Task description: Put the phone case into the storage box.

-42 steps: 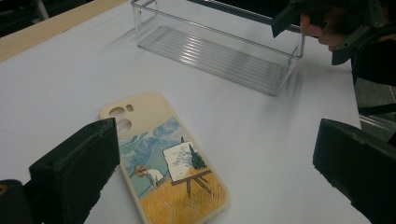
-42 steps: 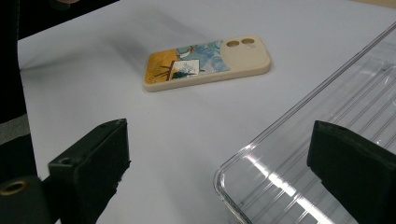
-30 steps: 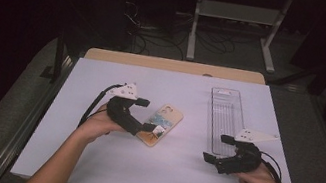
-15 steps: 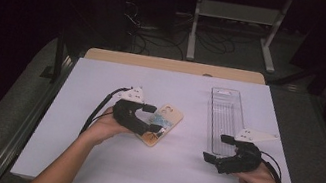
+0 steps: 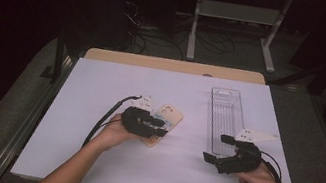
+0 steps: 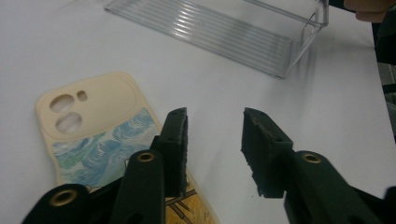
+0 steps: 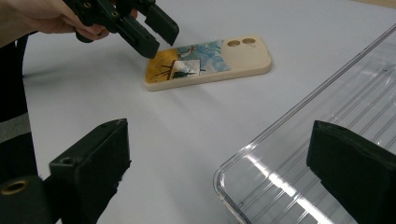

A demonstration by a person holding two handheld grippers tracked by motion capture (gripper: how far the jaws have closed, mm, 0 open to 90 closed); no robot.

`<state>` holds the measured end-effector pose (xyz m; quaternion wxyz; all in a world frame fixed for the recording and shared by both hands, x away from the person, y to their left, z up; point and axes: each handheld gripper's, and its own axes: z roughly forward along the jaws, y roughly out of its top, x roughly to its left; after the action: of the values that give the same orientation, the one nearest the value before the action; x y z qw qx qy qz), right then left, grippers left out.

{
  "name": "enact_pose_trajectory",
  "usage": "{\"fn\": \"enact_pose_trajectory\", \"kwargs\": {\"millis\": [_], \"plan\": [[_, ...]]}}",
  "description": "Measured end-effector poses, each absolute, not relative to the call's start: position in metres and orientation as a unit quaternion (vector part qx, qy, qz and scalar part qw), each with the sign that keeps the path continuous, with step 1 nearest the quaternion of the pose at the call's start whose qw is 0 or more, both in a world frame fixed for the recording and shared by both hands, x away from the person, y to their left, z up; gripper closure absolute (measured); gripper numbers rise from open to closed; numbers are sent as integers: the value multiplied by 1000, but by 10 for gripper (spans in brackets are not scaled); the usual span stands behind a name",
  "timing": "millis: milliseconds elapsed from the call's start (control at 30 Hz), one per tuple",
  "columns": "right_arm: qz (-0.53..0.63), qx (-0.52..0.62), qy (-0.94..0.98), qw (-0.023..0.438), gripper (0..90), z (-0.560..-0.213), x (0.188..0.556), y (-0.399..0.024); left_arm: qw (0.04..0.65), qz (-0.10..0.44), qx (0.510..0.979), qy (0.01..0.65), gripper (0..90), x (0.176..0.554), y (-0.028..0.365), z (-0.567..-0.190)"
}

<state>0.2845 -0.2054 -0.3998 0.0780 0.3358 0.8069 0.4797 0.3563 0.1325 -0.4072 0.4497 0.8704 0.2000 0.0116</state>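
Fingers [image 6: 175,140] of the left gripper [image 5: 160,130] stand partly spread, having just been closing, and they pinch nothing: in the left gripper view one black pad sits over the near long edge of the phone case [image 6: 100,135] while the other hangs above bare white table [image 5: 100,90], so only that edge of the case lies in the gap. From the right gripper view the same jaws hover at the yellow-brown end of the case without visibly pressing it. That phone case lies flat, left of the table's middle, its cream end with the camera cut-outs pointing away from the person and a blue wave picture across its back. Further right, well apart from the case, a clear ribbed tray [image 5: 226,114] runs lengthwise away from the person. At its near end the right gripper [image 5: 218,148] rests in the person's hand, jaws wide apart, one on each side of the tray's near corner and touching nothing.
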Motion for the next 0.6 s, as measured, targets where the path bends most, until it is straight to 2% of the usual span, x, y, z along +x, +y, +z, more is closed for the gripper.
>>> {"fn": "enact_pose_trajectory", "kwargs": {"millis": [167, 200, 300, 400, 600], "plan": [[480, 335, 807, 78, 54, -400, 285, -206, 440, 11, 874, 203, 728, 357, 129, -413], [480, 335, 807, 78, 54, -400, 285, -206, 441, 6, 874, 204, 728, 357, 128, -415], [480, 334, 807, 78, 54, -400, 285, -206, 435, 2, 876, 209, 841, 356, 125, -418], [480, 334, 807, 78, 54, -400, 285, -206, 418, 8, 886, 202, 894, 356, 121, -423], [479, 335, 807, 79, 54, -400, 285, -205, 406, 7, 890, 208, 896, 354, 114, -431]]}}
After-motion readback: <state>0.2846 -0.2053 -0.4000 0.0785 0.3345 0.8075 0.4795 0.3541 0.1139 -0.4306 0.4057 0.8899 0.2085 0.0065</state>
